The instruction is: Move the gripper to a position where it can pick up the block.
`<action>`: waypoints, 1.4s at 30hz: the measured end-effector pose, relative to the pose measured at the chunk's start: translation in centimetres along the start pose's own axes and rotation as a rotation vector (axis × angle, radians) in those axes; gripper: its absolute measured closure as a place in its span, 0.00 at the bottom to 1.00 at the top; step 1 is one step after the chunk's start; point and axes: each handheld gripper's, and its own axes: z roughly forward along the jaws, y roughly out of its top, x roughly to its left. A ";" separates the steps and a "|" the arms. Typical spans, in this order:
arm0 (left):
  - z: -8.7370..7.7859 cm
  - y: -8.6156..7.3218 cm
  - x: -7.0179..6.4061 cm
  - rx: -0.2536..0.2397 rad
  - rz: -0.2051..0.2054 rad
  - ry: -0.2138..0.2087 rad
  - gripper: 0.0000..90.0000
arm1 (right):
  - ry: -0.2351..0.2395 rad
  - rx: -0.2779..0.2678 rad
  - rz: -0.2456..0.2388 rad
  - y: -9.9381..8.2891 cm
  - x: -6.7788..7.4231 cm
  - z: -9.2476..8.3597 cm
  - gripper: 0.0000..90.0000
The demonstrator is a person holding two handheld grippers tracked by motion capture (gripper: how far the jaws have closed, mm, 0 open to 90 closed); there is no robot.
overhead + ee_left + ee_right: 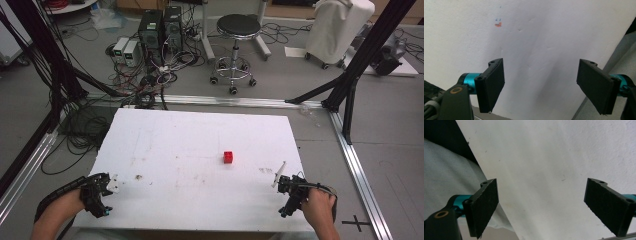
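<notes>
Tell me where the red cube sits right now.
In the high view, the red cube sits alone on the white table, right of centre, nearer the right gripper than the left gripper.

Left gripper (540, 86): flat black rectangular jaw pads with screw holes, teal anodised cylinders behind them, brass-ringed hole on the black body. Right gripper (541, 206): same build. Black cables trail back from both grippers beside the bare forearms.
</notes>
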 end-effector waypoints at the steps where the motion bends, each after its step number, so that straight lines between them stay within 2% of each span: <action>1: 0.0 -0.1 0.0 0.002 -0.001 -0.003 0.25 | 0.000 0.000 0.000 0.0 0.0 0.0 0.13; 5: -0.1 -0.3 -0.1 0.000 -0.008 0.005 0.25 | 0.003 -0.007 0.004 0.1 -0.7 -0.6 0.13; 12: 0.0 -0.2 0.0 -0.004 -0.004 0.002 0.25 | -0.006 -0.033 0.015 -0.1 -3.0 -2.7 0.13; 13: -0.1 -0.2 0.0 -0.001 -0.004 0.000 0.25 | -0.007 -0.042 0.024 -0.1 -3.7 -3.4 0.13; 14: -0.1 -0.2 0.0 -0.003 -0.004 0.002 0.25 | -0.007 -0.042 0.024 -0.1 -3.7 -3.4 0.13; 15: -0.1 -0.2 0.0 -0.004 -0.004 0.003 0.25 | -0.010 -0.047 0.017 0.0 -4.4 -4.1 0.13; 19: -0.2 -0.3 0.0 -0.003 -0.007 0.002 0.25 | -0.014 -0.064 0.009 0.2 -5.5 -5.2 0.13; 20: -0.2 -0.3 0.0 -0.002 -0.006 0.002 0.25 | -0.020 -0.071 0.004 0.5 -6.2 -5.9 0.13; 28: -0.1 -0.2 0.0 0.000 -0.002 -0.003 0.25 | -0.036 -0.100 -0.015 1.6 -8.4 -7.6 0.13; 33: 0.0 -0.2 0.0 -0.002 -0.003 -0.003 0.25 | -0.041 -0.100 -0.020 3.3 -10.0 -8.9 0.13; 35: 0.0 -0.2 0.0 -0.001 -0.002 -0.004 0.25 | -0.043 -0.098 -0.037 4.1 -10.4 -9.2 0.13; 40: -0.1 -0.2 0.0 -0.006 -0.002 -0.003 0.25 | -0.047 -0.093 -0.099 6.7 -11.0 -9.9 0.13; 41: -0.1 -0.2 0.0 -0.005 0.001 -0.004 0.25 | -0.047 -0.093 -0.099 6.7 -11.0 -9.9 0.13; 42: -0.1 -0.2 0.0 -0.006 0.000 -0.005 0.25 | -0.059 -0.092 -0.132 7.8 -11.0 -10.0 0.13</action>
